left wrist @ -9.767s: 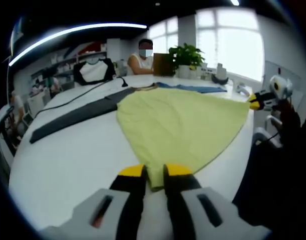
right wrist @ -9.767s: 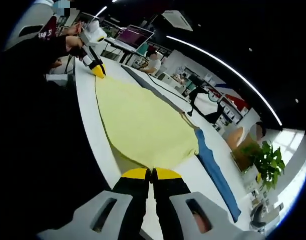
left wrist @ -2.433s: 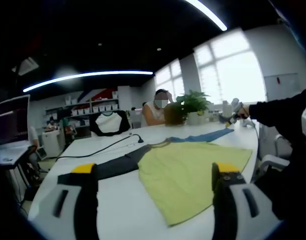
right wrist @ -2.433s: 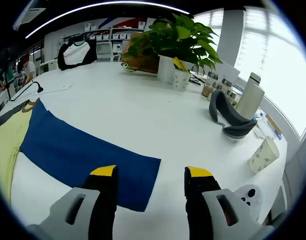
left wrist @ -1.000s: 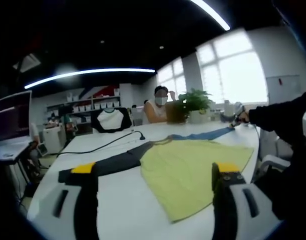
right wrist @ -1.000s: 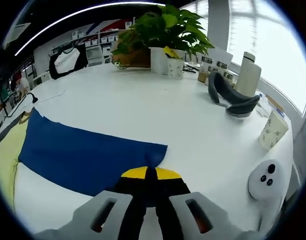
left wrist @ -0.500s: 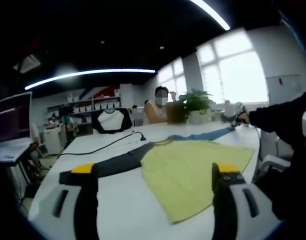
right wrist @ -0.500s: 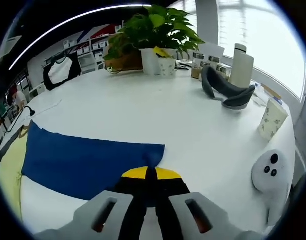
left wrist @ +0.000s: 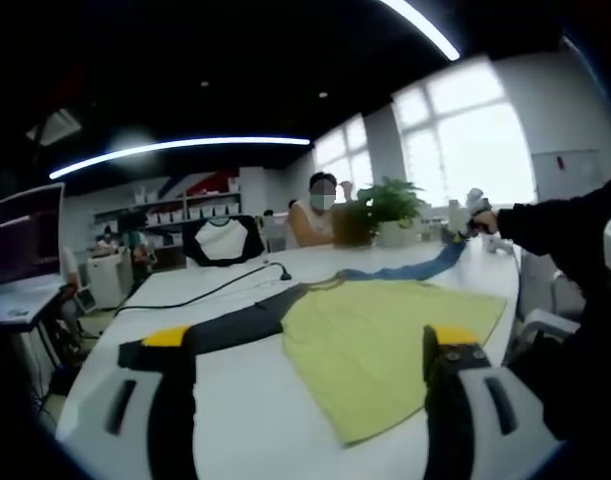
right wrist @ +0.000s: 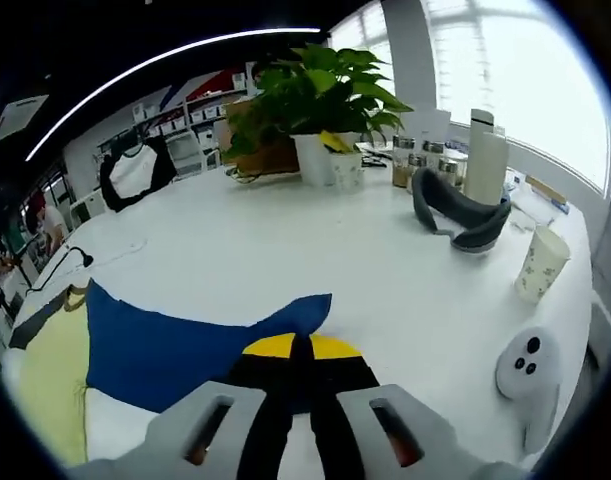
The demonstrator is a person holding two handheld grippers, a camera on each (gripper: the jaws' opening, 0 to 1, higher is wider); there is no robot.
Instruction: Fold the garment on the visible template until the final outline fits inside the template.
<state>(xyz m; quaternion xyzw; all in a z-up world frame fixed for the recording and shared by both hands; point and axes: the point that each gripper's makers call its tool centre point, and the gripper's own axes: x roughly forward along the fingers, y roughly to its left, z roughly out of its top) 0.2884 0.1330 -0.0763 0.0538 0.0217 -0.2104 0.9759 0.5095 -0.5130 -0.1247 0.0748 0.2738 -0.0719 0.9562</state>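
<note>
A yellow-green garment [left wrist: 385, 335] lies flat on the white table [left wrist: 235, 400], with a dark sleeve [left wrist: 235, 325] spread to the left and a blue sleeve [left wrist: 405, 272] to the right. My left gripper [left wrist: 305, 338] hovers open and wide over the near table edge, holding nothing. In the right gripper view my right gripper [right wrist: 300, 345] is shut on the end of the blue sleeve [right wrist: 175, 345], which rises off the table [right wrist: 285, 250] in a peak. The yellow body [right wrist: 50, 385] shows at the left. The right gripper [left wrist: 472, 208] also appears far right in the left gripper view.
A potted plant [right wrist: 320, 95], jars, a white bottle [right wrist: 485, 135], a grey curved headset [right wrist: 455, 215], a paper cup [right wrist: 540, 265] and a white controller [right wrist: 525, 365] stand beyond the sleeve. A person [left wrist: 320, 215] sits at the far end. A black cable [left wrist: 225, 290] crosses the table.
The right gripper, shut on the blue sleeve end since a second ago, has lifted it off the table and drawn it toward the body. The left gripper stays open and still.
</note>
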